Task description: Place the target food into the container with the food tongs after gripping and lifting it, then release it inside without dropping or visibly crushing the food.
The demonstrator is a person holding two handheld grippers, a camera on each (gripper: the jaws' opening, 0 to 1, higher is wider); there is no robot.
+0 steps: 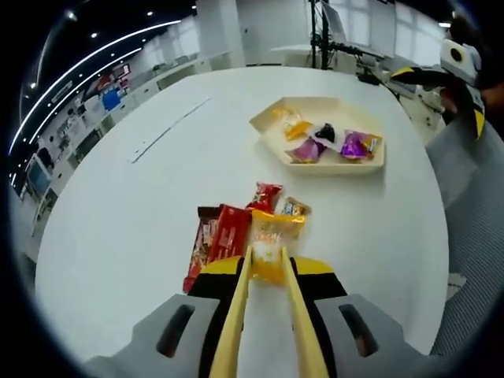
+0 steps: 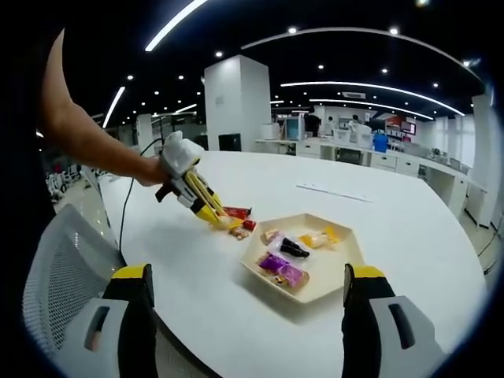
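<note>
The left gripper point(image 1: 268, 264) carries a pair of yellow tongs point(image 1: 236, 323), and the tong tips stand on either side of an orange snack packet point(image 1: 274, 236) at the near edge of a small pile of wrapped snacks on the white table point(image 1: 142, 236). The tips look closed down against the packet, though the left gripper view is too steep to say whether they truly pinch it or only bracket it; the packet seems to rest on the table, not yet lifted. Coming at it from the near side makes sense, since the red packets point(image 1: 224, 232) lie just beside it on the left and a smaller wrapped sweet point(image 1: 294, 208) sits touching or nearly touching behind, so the near edge is the only free approach. The container, a cream hexagonal tray point(image 1: 272, 135), stands well apart beyond the pile and already holds several wrapped pieces, leaving bare floor along its near rim where a packet could go. Between pile and tray the table is bare, so a lifted packet would have an open path. In the right gripper view the right gripper point(image 2: 248, 315) hangs with its jaws spread wide and nothing between them, held back above the table edge near a mesh chair point(image 2: 55, 268), out of the way.
</note>
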